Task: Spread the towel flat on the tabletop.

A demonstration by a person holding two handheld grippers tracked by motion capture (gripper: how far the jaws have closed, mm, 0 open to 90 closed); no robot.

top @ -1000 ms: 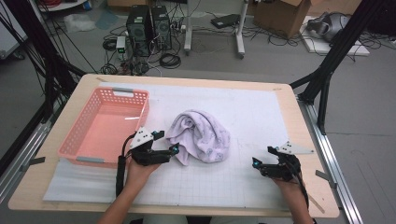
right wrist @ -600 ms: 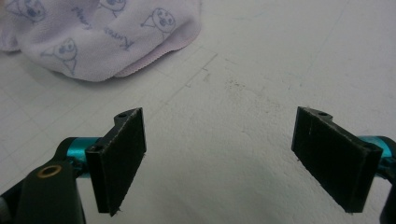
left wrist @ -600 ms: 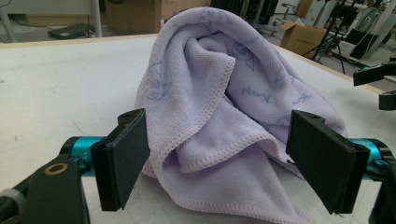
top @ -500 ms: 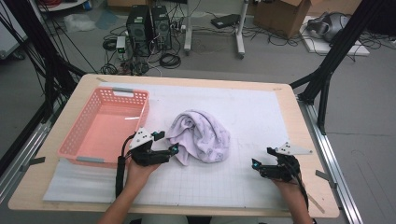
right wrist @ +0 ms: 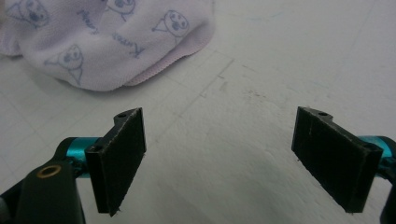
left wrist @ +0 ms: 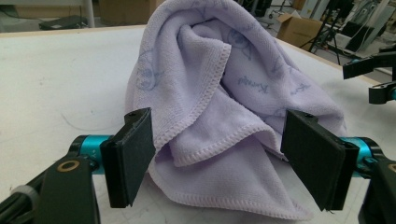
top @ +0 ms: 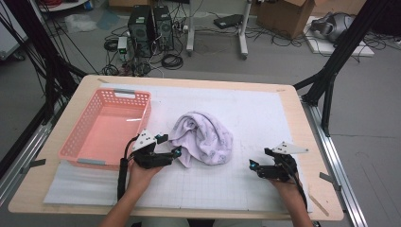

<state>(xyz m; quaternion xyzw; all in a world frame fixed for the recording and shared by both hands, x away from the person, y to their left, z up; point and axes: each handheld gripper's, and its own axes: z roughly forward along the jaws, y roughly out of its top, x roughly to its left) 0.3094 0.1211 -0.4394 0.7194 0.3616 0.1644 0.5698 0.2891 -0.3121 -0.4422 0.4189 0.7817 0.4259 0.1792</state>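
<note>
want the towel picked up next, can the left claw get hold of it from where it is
Probably yes: the left claw already has the towel's near folds between its open jaws, which have just been closing, with nothing in the way.

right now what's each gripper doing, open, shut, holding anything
Left gripper: open, fingers just been closing around the lilac towel's near edge, not yet pressing on it.
Right gripper: open, holding nothing, over bare table mat.
</note>
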